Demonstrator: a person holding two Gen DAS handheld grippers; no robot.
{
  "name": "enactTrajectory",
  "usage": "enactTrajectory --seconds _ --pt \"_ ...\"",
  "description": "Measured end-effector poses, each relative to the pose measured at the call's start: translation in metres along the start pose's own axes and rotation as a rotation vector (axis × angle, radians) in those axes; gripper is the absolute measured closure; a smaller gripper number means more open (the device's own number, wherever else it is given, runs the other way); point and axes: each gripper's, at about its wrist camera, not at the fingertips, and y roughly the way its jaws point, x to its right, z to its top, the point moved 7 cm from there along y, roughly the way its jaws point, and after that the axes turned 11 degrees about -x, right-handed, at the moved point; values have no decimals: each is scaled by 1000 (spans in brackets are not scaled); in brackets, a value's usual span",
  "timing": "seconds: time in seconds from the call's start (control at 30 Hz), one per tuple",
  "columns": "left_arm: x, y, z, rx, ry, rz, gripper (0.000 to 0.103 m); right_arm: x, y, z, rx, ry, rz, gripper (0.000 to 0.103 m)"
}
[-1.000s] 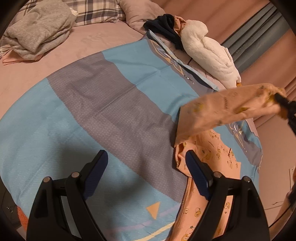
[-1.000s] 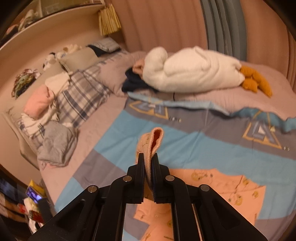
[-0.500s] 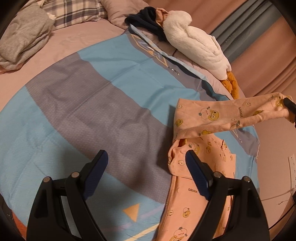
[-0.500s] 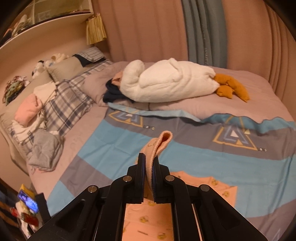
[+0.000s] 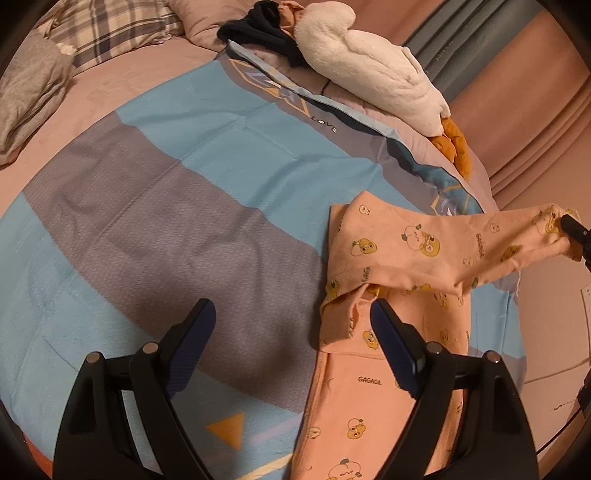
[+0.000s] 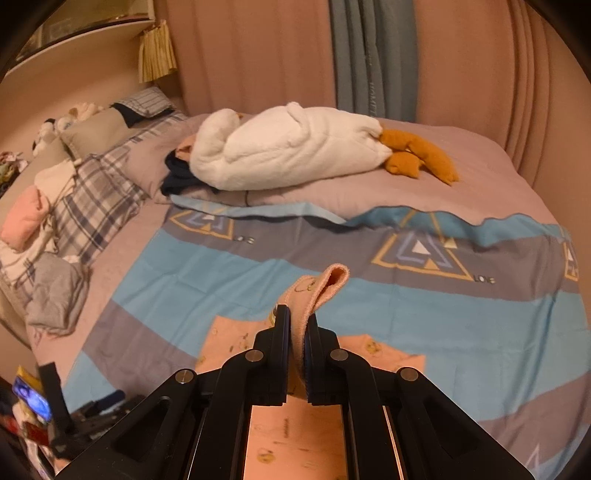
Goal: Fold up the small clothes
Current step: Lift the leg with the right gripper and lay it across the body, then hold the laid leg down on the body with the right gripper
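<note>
Small peach trousers [image 5: 388,398] printed with cartoon faces lie on the blue and grey bedspread [image 5: 184,206]. One leg [image 5: 443,247] is lifted and stretched to the right, its cuff pinched in my right gripper [image 5: 567,225] at the frame's edge. In the right wrist view that gripper [image 6: 297,325] is shut on the ribbed cuff [image 6: 325,284], which sticks up between the fingers. My left gripper [image 5: 291,325] hangs open above the bedspread, just left of the trousers' waist, with nothing between its fingers.
A large white plush goose [image 6: 288,147] with orange feet lies across the far side of the bed, dark clothes [image 5: 266,26] beside it. Plaid pillows [image 6: 92,206] and a grey garment [image 5: 26,88] sit at the left. Curtains [image 6: 369,55] hang behind.
My right gripper has drawn the trouser leg out to the right, so it is now stretched and flatter. The left gripper has drifted across the bed, with the trousers closer beneath it.
</note>
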Motion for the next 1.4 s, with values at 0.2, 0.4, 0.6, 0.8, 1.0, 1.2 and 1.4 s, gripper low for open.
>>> enactTrajectory --seconds 0.2,0.4,0.6,0.8,1.0,1.2,1.4 --pt "14 9 0 -19 24 1 18 21 10 -11 -31 32 -19 96" --pt "28 26 3 -58 53 -6 18 38 19 -23 -58 58 -34 96" --pt "42 41 10 -83 79 -4 18 58 29 -36 -86 94 -47 96" --pt "53 60 13 -129 106 2 20 74 37 -49 -110 121 -53 96" --pt "57 77 16 -166 90 -13 27 85 49 -57 -136 136 -65 96" --pt "54 98 12 -204 89 32 35 94 60 -68 -162 147 -76 96" --pt "49 116 8 -233 75 62 35 104 65 -77 -174 149 -93 96"
